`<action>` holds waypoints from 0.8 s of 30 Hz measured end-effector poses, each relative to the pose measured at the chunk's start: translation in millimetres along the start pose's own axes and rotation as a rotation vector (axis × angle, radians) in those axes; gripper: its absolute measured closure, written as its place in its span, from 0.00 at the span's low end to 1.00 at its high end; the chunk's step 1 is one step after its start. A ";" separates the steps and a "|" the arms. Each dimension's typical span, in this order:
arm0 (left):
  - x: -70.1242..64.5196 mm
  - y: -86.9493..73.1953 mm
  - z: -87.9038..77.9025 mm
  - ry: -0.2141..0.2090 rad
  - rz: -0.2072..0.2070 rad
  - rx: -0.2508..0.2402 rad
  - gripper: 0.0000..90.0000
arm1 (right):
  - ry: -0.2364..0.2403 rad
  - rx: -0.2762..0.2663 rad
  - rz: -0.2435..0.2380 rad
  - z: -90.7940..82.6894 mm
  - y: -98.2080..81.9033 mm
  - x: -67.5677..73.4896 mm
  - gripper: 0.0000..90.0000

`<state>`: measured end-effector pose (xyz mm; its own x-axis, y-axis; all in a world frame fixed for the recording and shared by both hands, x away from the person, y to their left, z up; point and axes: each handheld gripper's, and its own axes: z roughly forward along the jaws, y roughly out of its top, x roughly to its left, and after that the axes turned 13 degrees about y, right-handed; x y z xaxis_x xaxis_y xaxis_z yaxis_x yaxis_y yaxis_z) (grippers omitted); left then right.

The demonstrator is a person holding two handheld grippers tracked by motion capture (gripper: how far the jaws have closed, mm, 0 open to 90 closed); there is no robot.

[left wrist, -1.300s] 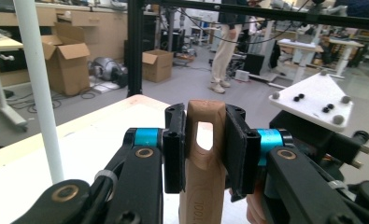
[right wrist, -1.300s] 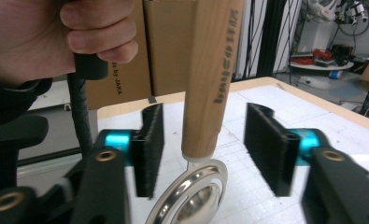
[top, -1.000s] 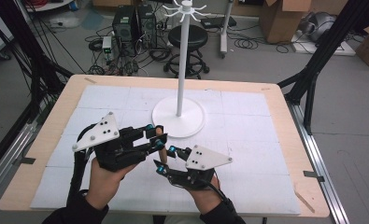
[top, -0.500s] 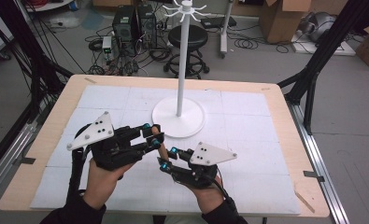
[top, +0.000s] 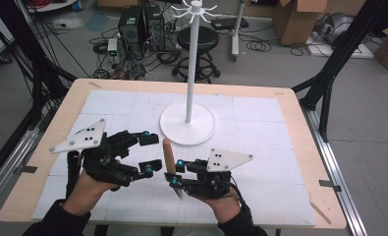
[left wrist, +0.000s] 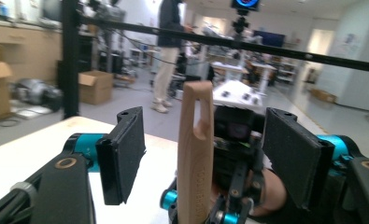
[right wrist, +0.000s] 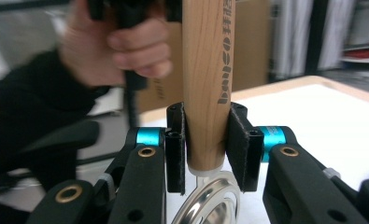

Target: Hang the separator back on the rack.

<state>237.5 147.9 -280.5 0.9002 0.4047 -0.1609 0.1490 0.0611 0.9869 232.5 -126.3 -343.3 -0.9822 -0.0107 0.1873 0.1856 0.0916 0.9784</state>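
A utensil with a wooden handle [top: 168, 156] stands upright over the white mat, a metal ring [right wrist: 210, 200] at its lower end. My right gripper [top: 174, 172] is shut on the handle's lower part, and its pads [right wrist: 175, 149] press both sides of the wood [right wrist: 205, 70]. My left gripper [top: 152, 153] is open and its jaws have just been opening. The handle [left wrist: 196, 154] rises between its wide-apart pads [left wrist: 126, 154] and touches neither.
A white hook stand [top: 187, 123] with a round base rises at the middle of the mat, just behind the grippers. The wooden table edge [top: 299, 128] frames the mat. A stool, cables and boxes lie on the floor beyond.
The left gripper's jaws have opened off the wooden handle and drawn slightly left. The right gripper stays closed on the handle, which now stands upright in it alone.
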 end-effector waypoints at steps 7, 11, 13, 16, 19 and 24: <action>-0.4 -7.2 6.8 -0.093 -0.042 0.042 0.39 | 0.189 -0.024 0.012 1.5 -0.4 -2.5 0.78; -1.8 -8.9 9.3 -0.144 -0.048 0.043 0.44 | 0.233 -0.020 0.018 3.1 -1.4 -3.3 0.78; -2.2 -9.2 10.0 -0.164 -0.048 0.052 0.49 | 0.258 -0.025 0.028 3.7 -1.9 -4.8 0.78; -2.0 -9.6 11.1 -0.161 -0.057 0.075 0.55 | 0.282 -0.017 0.028 5.1 -2.8 -5.5 0.78; -2.2 -10.0 12.1 -0.184 -0.062 0.073 0.60 | 0.320 0.002 0.034 8.2 -4.6 -6.7 0.78; -3.8 -10.5 12.5 -0.210 -0.047 0.078 0.76 | 0.352 0.001 0.052 10.6 -5.4 -6.9 0.78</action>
<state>237.6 134.3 -290.3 0.9558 0.2034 -0.2123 0.2166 0.0009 0.9763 238.0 -116.1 -350.8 -0.9016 -0.3486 0.2561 0.2351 0.1020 0.9666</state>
